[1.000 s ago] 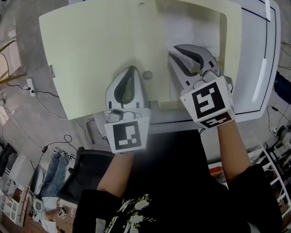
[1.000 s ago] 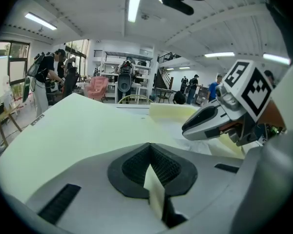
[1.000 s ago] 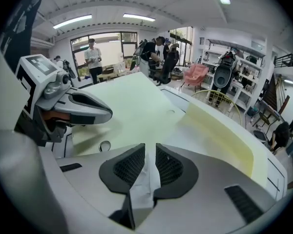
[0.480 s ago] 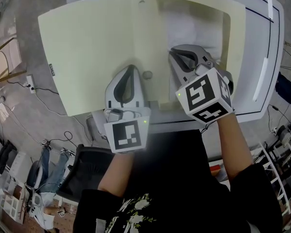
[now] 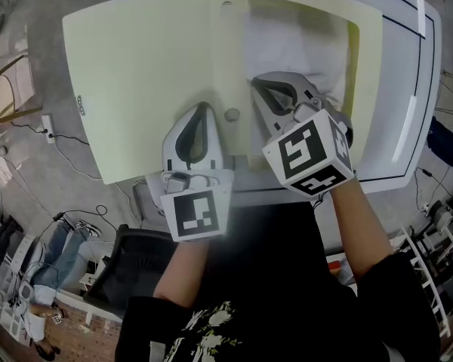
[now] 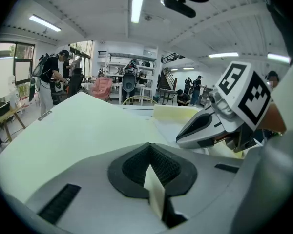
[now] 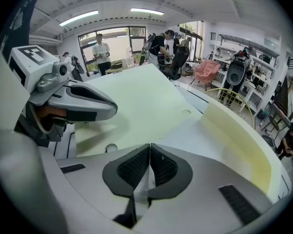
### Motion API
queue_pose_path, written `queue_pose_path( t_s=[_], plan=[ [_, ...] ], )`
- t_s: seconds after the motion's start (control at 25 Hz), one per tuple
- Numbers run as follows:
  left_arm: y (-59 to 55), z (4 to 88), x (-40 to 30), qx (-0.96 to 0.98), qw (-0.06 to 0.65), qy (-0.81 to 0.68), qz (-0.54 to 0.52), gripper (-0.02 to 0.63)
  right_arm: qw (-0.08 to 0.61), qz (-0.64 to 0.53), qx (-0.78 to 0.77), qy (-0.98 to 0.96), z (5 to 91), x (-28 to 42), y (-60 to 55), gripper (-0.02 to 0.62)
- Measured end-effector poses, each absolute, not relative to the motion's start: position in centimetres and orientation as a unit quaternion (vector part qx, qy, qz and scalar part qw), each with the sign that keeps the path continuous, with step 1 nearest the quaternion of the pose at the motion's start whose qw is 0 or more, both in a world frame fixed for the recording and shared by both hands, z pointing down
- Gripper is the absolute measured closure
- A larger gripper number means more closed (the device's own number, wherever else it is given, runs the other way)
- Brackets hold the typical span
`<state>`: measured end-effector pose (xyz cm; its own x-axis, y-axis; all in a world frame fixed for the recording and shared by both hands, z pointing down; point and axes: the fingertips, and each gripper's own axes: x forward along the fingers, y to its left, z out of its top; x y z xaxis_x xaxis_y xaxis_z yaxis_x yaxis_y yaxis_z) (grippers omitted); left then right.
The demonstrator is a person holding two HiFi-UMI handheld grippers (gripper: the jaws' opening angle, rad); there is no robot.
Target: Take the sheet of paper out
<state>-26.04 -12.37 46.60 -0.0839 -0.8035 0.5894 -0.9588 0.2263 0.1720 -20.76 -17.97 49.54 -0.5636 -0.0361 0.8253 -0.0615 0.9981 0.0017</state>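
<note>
Sheet of paper (image 5: 287, 45) lies in open folder (image 5: 151, 59), long axis running straight ahead of right hand-held gripper (image 5: 260, 89), whose jaws pinch its near edge. Left hand-held gripper (image 5: 202, 111), just beside, clamps folder edge. Likely pull: back toward person.

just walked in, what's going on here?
A person has a tool in each hand and is working on a pale yellow folder that lies open on the white table. The left tool is shut on the folder's near edge. The right tool is shut on the white sheet of paper in the folder's right half. The sheet is not out yet and lies within the folder's yellow border.
</note>
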Motion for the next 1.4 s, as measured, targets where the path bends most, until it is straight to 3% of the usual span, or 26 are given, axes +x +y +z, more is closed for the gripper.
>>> queue_pose_path(
  t_s=[1.4],
  plan=[
    [-6.8, 42.3, -33.4, 0.579, 0.250, -0.769, 0.107, 0.604, 0.337, -0.017, 0.047, -0.940, 42.4, -34.2, -12.4, 0.591]
  ],
)
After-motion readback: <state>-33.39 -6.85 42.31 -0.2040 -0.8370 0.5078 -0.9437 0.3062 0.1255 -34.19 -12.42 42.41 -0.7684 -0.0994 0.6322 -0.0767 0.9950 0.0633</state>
